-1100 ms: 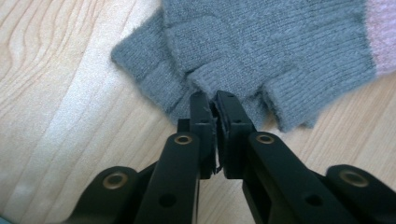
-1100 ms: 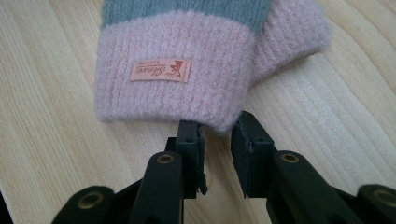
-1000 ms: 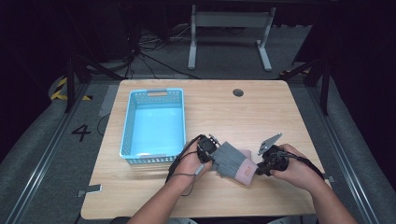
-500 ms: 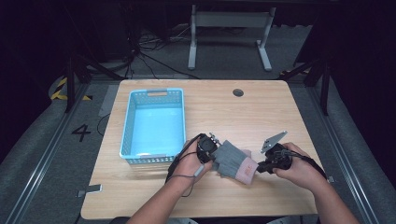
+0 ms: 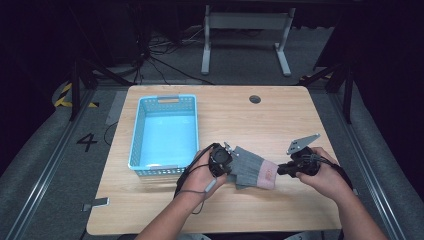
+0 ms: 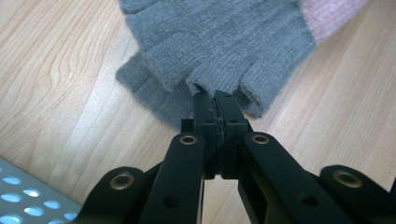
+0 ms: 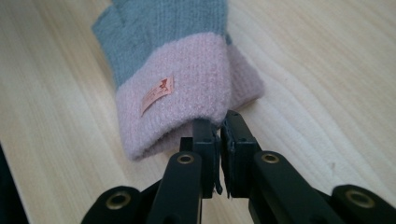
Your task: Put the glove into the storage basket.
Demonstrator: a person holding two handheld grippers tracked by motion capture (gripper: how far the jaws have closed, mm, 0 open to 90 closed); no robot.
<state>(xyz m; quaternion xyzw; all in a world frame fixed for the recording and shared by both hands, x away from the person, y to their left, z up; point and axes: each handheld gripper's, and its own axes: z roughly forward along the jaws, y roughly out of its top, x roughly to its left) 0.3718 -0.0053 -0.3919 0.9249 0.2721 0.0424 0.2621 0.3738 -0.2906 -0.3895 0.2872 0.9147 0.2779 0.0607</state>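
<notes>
My left gripper (image 6: 215, 100) pinches the fingerless glove's (image 5: 252, 168) finger end | right gripper (image 7: 219, 122) clamps pink cuff (image 7: 180, 95) | beside blue basket (image 5: 192, 130), lift evenly, keep taut.

glove (image 5: 254, 168) on the table (image 5: 250, 120), right of the basket (image 5: 165, 132), between both hand-held grippers

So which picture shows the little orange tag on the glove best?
The right gripper view: the orange tag sits large and close on the glove's pink cuff. The high view shows it as a tiny speck; the left gripper view shows the glove's grey finger end, a sliver of cuff.
</notes>
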